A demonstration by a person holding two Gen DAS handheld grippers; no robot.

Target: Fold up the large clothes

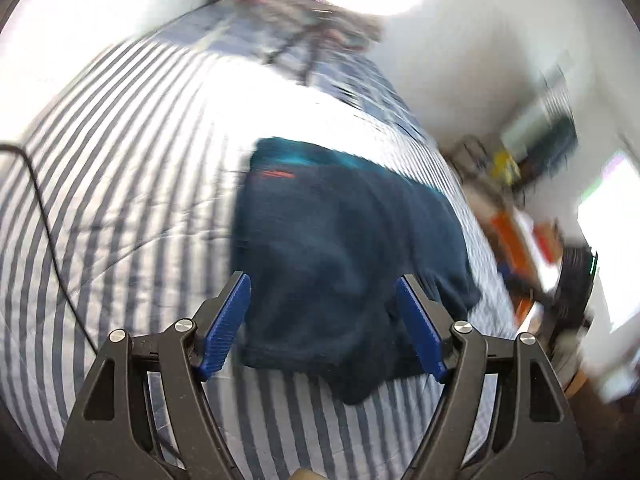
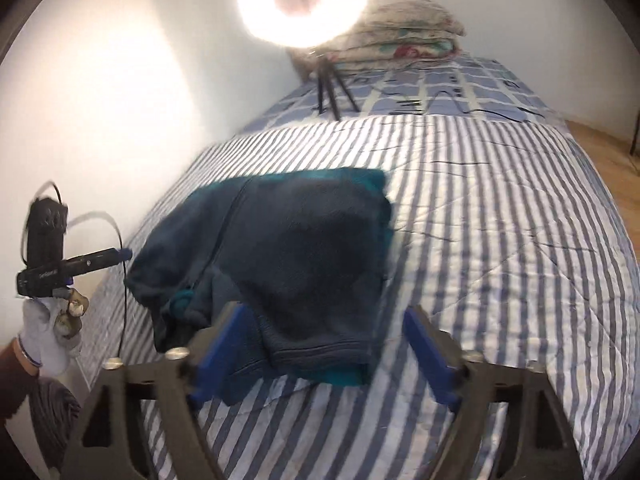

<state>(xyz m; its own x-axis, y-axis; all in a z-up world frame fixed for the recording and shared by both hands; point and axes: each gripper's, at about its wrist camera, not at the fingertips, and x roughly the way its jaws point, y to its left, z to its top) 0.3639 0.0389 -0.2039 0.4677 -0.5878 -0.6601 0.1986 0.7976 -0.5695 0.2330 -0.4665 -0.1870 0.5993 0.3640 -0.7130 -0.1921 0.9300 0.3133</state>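
Two grippers stand spread over one dark garment, and neither grips anything. Starting at the left of the scene, the right wrist view shows the left gripper [image 2: 120, 255] at about nine o'clock, carried by a gloved hand [image 2: 48, 330] beside the bed's edge and clear of the cloth. In its own view its blue pads [image 1: 226, 326] are apart, with the garment [image 1: 340, 256] lying beyond them, not pinched; blur softens the edges there.

The garment is a navy fleece-like piece with teal showing at its far and near edges. It lies on the striped quilt [image 2: 500, 240] roughly at the centre of the bed, already doubled into a rough block. A looser lump trails from it towards eight o'clock in the right wrist view.

Further right, the right gripper [image 2: 324, 348] hovers at six o'clock over the garment's near hem, released and empty.

At twelve o'clock a ring light [image 2: 303, 0] on a tripod glares, with stacked pillows [image 2: 404, 36] to its right.

My reading: a fold has just been laid down and let go. The next move probably calls for taking the bunched left-hand part, or the near hem, and bringing it across to square the block. Thick, springy cloth may need a deep pinch and a slow lay-down.
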